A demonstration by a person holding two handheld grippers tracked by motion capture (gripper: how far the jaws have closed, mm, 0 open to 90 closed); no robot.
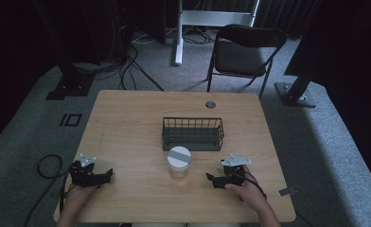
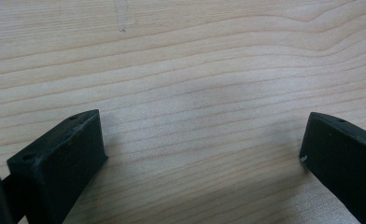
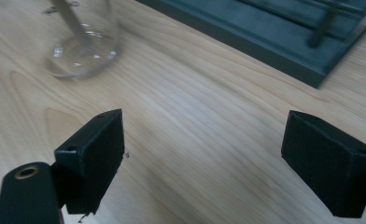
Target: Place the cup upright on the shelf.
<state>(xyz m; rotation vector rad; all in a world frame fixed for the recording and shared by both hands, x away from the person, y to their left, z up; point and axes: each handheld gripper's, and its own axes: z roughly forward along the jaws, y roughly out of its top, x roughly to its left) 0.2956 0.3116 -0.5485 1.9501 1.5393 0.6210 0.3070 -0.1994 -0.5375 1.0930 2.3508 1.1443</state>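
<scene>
Currently the right gripper [image 1: 216, 179] sits low over the table [image 1: 136, 118] near its front edge, held in the person's right hand [image 1: 245, 189], jaws spread wide with nothing between them; the right gripper view [image 3: 202, 154] shows bare wood grain in the gap. Just ahead of those jaws and off toward the other gripper stands the jar [image 1: 179, 161], clear plastic with a white lid crossed by a grey stripe, upright, near the right gripper but not touching it. The right gripper view catches only the jar's clear base [image 3: 80, 51], blurred, ahead and to the left of the left jaw. Beyond the jar, farther from the right gripper, is the dark green wire basket [image 1: 193, 134]; its front edge is just behind the jar, contact between the two can't be told. The same basket's solid floor and rim [image 3: 274, 44] run across the top of the right gripper view, well ahead of the jaws. On the far side of the jar, the left gripper [image 1: 109, 174] rests at the table's front left in the left hand [image 1: 79, 196], jaws likewise wide and empty, pointed toward the jar; the left gripper view [image 2: 202, 149] has plain tabletop between them. Past the table's far edge, well away from both grippers, a black folding chair [image 1: 242, 52] stands on grey carpet.
</scene>
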